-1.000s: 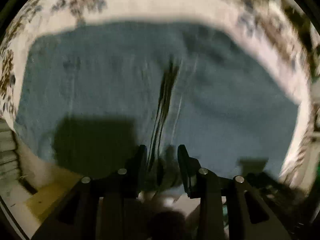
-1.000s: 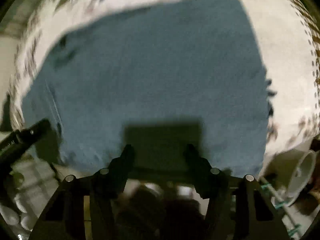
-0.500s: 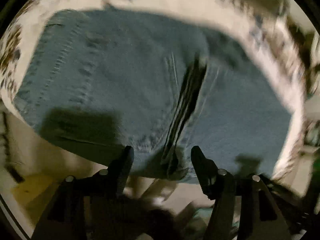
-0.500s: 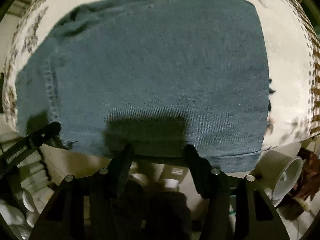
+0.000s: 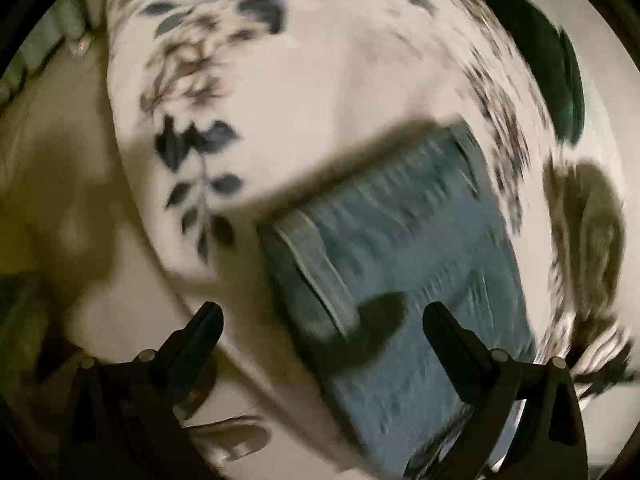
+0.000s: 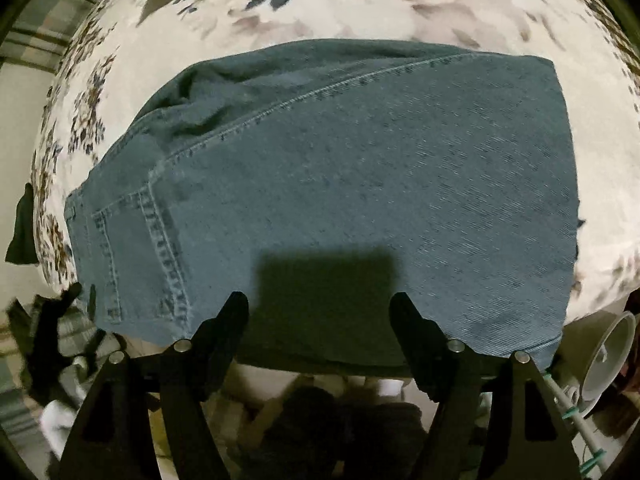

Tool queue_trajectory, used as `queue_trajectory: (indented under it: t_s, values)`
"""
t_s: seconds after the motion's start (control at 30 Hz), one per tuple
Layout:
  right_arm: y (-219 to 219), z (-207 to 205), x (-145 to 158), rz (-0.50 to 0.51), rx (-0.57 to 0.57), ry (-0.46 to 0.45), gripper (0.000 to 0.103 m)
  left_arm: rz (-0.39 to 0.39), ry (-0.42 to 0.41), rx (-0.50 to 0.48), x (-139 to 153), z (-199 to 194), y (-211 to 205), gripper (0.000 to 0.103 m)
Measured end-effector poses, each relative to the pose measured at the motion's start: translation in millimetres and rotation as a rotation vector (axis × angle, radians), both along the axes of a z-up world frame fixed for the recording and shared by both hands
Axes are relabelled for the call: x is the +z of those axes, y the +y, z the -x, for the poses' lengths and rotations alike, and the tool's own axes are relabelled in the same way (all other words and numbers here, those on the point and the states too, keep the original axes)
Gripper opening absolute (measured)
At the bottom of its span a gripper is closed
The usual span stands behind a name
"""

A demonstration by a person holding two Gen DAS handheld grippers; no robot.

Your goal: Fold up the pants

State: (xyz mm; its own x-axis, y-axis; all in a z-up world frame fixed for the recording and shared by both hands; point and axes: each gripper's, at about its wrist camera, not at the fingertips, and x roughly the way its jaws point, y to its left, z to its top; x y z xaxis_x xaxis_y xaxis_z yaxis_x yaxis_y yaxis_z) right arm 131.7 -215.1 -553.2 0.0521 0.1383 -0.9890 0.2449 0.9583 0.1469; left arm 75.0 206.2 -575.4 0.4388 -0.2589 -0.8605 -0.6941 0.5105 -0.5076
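Blue denim pants (image 6: 360, 184) lie folded into a compact block on a white floral bedsheet (image 6: 360, 4), with a stitched pocket at the left end. My right gripper (image 6: 318, 308) is open and empty, hovering just off the near edge of the pants. In the blurred left wrist view the same pants (image 5: 404, 264) lie at the centre right. My left gripper (image 5: 320, 316) is wide open and empty, above the left end of the pants and the bed edge.
The floral bedsheet (image 5: 280, 92) fills the far and left part of the left wrist view. A dark green cushion (image 5: 540, 64) sits at the far right. A white cup-like object (image 6: 608, 356) and clutter lie below the bed edge at the right.
My left gripper opened wide, let go of the pants and swung away to the left. My right gripper drew back slightly from the pants. The pants now rest folded.
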Motion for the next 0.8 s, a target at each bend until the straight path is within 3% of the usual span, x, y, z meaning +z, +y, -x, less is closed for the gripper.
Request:
queue_trajectory:
  t_s: [0.1,0.23,0.3,0.33,0.43,0.57,0.8]
  values:
    - [20.9,-13.7,-10.9,0.021,-0.006,0.009,0.075,0.044,-0.09,0.027,-4.5,-8.8,9.5,0.1]
    - [26.0,-17.1,-21.6,0.02,-0.039,0.025,0.075,-0.039,-0.17,-0.012,2.1,-25.0,-0.3,0.098]
    - [27.8,-17.8,-27.5,0.021,-0.054,0.037,0.075,-0.064,-0.177,-0.002,5.9,-31.3,-1.5,0.068]
    - [28.1,-17.7,-28.6,0.027,-0.058,0.038,0.075,-0.074,-0.176,0.009,4.8,-35.0,-1.7,0.042]
    - [31.3,-18.3,-30.7,0.038,-0.063,0.04,0.075,-0.076,-0.216,0.03,14.8,-22.8,2.8,0.028]
    - [40.8,-20.3,-31.8,0.041,-0.054,0.038,0.075,-0.111,-0.265,0.002,39.1,-12.4,-1.9,0.017]
    - [37.3,-11.1,-20.0,0.031,-0.045,0.009,0.075,-0.255,-0.41,-0.106,128.3,-11.0,-45.5,0.016]
